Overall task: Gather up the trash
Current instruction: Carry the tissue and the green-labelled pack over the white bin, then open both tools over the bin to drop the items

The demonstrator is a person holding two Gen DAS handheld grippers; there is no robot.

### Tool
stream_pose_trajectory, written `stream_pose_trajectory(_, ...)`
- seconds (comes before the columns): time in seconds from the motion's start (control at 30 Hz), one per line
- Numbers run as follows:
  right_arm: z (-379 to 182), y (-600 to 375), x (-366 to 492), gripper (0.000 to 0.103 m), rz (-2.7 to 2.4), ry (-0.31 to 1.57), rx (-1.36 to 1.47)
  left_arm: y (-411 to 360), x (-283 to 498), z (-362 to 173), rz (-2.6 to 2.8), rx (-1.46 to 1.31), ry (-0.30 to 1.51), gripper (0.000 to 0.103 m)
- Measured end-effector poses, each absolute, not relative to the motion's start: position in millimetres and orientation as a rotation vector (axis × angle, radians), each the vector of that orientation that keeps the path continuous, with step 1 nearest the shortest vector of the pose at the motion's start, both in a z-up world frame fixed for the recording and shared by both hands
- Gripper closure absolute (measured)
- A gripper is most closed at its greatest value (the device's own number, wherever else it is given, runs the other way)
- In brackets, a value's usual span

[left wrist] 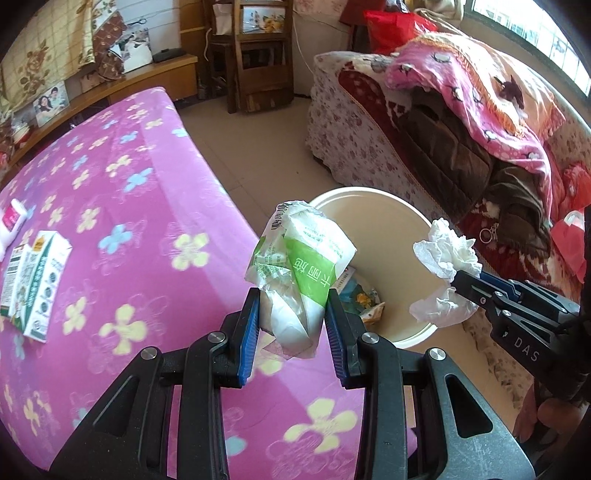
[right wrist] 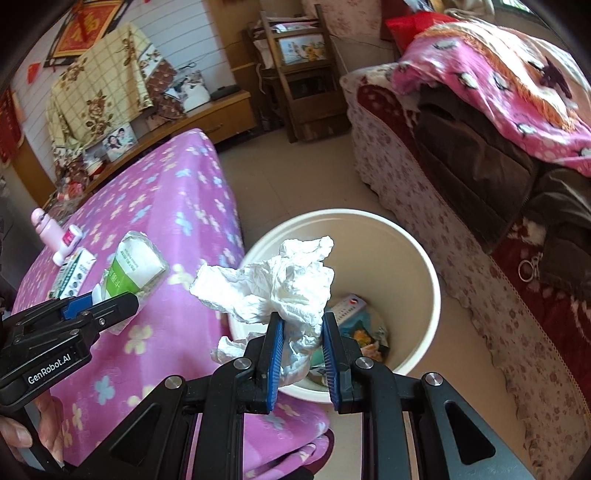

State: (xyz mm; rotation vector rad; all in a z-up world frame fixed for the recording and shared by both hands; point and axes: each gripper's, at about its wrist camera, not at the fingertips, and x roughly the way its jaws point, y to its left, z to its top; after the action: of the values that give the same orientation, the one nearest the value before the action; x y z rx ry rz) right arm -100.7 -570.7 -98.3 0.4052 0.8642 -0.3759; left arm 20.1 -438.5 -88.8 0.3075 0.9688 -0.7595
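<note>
The round cream plastic bin [right wrist: 424, 266] stands open-topped just ahead of and below both grippers, its mouth unobstructed; only flat scraps of packaging [right wrist: 364, 332] lie at its bottom. To the left of the tools the pink flowered blanket-covered table [left wrist: 147, 206] presses close against the bin's rim. To the right, the floral-covered sofa [left wrist: 369, 147] hems the bin in, leaving a narrow strip of tiled floor [left wrist: 266, 147] ahead.

A pale tiled floor [left wrist: 258, 147] runs between a counter [left wrist: 122, 192] draped in pink flowered cloth and a floral-covered sofa [left wrist: 354, 140] heaped with blankets. Beyond the counter stand a low wooden cabinet [left wrist: 162, 74] and a wooden chair [left wrist: 258, 55] against the white wall [right wrist: 184, 40]; daylight enters a window [left wrist: 535, 33] above the sofa.
</note>
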Motion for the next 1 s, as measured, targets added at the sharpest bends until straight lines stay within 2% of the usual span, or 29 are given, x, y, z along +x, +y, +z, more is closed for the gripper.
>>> stream_pose_trajectory(0.9,-126,-605,-82,0.083,-0.449,0.911,0.418,-491,36,-122,-0.816,0.289,1.044,0.070)
stream_pose_trajectory(0.93,-127,-606,-82,0.083,-0.451,0.914,0.423,-491,37,-123,-0.819,0.279,1.045,0.067)
stream_pose_trajectory(1.0,-129,-608,-81,0.072,-0.452,0.918,0.434,-490,39,-123,-0.836,0.246,1.052,0.059)
